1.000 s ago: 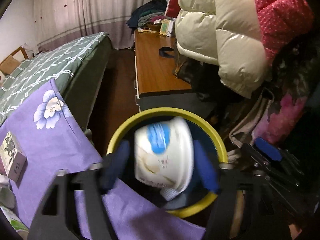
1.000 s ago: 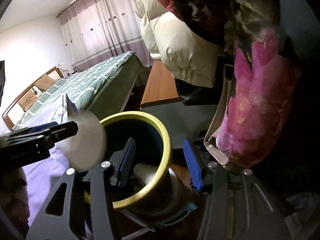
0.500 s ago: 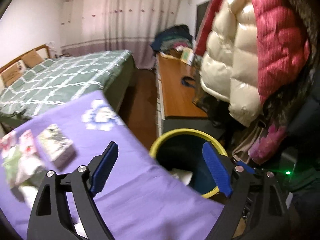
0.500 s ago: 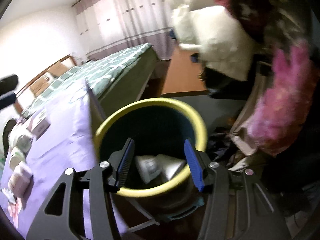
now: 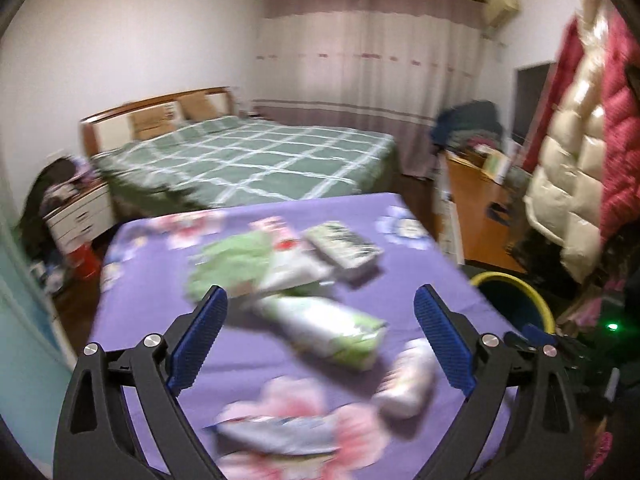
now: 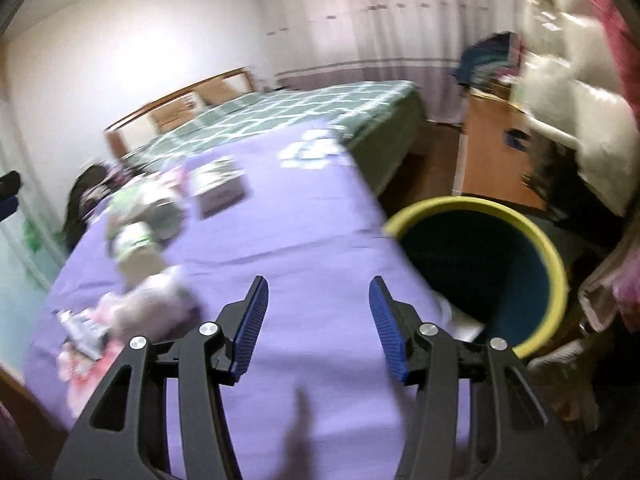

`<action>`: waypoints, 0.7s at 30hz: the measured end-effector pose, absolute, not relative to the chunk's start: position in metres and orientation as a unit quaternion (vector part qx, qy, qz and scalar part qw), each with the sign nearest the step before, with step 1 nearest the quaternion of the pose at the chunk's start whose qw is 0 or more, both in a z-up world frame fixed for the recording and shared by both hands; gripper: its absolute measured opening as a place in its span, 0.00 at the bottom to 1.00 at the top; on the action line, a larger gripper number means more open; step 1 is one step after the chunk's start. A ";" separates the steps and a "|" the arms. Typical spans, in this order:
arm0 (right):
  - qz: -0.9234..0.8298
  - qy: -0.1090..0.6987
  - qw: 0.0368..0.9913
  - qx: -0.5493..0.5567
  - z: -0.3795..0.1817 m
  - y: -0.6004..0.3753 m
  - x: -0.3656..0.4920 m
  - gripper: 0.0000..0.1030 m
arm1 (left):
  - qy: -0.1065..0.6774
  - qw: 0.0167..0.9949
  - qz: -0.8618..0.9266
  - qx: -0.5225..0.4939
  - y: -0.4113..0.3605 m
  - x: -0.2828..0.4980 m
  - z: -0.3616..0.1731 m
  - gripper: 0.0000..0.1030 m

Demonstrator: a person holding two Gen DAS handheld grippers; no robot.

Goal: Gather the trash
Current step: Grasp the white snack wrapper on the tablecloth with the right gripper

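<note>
**A:** What have you got on the left side?

**B:** My left gripper (image 5: 320, 336) has its jaws spread wide with nothing between them, hanging above the purple-covered worktop (image 5: 420, 280). Framed in the gap is a green-and-white packet (image 5: 332, 332), lying on the cloth beyond the tips and blurred. Just inside the right-hand jaw there's a small white bottle-like thing (image 5: 408, 384), too smeared for me to name properly. Further out sit a crumpled green wrapper (image 5: 232, 260) and a flat box (image 5: 344, 244). Down near the bottom edge lies a flat pale-blue packet (image 5: 280, 436).

**A:** And the bin?

**B:** The yellow-rimmed bin (image 5: 516, 300) is off to the right of the jaws, beside the worktop's edge.

**A:** Right side?

**B:** My right gripper (image 6: 318, 320) is open too, not as wide, holding nothing. Only bare purple cloth shows between its jaws. The bin (image 6: 556, 264) sits to the right of them, with something pale (image 6: 460, 320) inside it, partly hidden. The litter is all away to the left: the green-and-white packet (image 6: 132, 240), the box (image 6: 218, 188), and a blurred pinkish lump (image 6: 152, 308) nearest the left-hand jaw, clear of it.

**A:** Background?

**B:** A green checked bed (image 5: 248, 160) behind the worktop.
</note>
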State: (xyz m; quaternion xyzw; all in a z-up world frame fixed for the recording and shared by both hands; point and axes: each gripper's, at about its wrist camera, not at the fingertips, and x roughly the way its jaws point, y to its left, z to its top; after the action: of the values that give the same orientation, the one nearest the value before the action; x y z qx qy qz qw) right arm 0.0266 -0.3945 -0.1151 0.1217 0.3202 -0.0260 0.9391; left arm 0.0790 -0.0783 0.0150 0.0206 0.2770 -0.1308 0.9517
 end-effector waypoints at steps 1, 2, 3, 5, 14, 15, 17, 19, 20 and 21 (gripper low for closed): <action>-0.008 0.319 0.941 0.114 -0.111 -0.381 0.027 0.49 | 0.274 0.955 -0.116 0.016 -0.062 0.075 0.015 0.90; 0.006 0.318 0.942 0.109 -0.107 -0.369 0.027 0.49 | 0.270 0.958 -0.097 0.010 -0.044 0.069 0.016 0.90; 0.023 0.317 0.943 0.104 -0.103 -0.357 0.027 0.50 | 0.267 0.960 -0.086 0.008 -0.035 0.066 0.016 0.90; 0.064 0.318 0.941 0.094 -0.097 -0.331 0.028 0.50 | 0.260 0.964 -0.060 -0.001 -0.011 0.058 0.016 0.91; 0.241 0.349 0.904 0.043 -0.104 -0.209 0.042 0.51 | 0.247 0.969 0.000 -0.026 0.058 0.037 0.015 0.91; 0.253 0.354 0.899 0.038 -0.108 -0.198 0.044 0.52 | 0.247 0.969 0.002 -0.027 0.062 0.035 0.014 0.91; 0.265 0.359 0.895 0.019 -0.114 -0.178 0.051 0.55 | 0.248 0.968 0.005 -0.027 0.063 0.035 0.012 0.91; 0.270 0.360 0.893 0.000 -0.119 -0.163 0.057 0.63 | 0.249 0.968 0.008 -0.030 0.067 0.035 0.010 0.91; 0.266 0.362 0.894 -0.015 -0.121 -0.156 0.061 0.64 | 0.251 0.968 0.009 -0.032 0.069 0.035 0.009 0.91; 0.261 0.362 0.895 -0.027 -0.123 -0.153 0.063 0.67 | 0.252 0.967 0.009 -0.033 0.070 0.035 0.008 0.91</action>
State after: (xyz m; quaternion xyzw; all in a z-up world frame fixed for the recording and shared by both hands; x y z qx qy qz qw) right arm 0.0632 -0.1529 -0.1231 -0.0266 0.3615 0.2612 0.8946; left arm 0.0355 0.0698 0.0079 -0.0335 0.2519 0.0088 0.9671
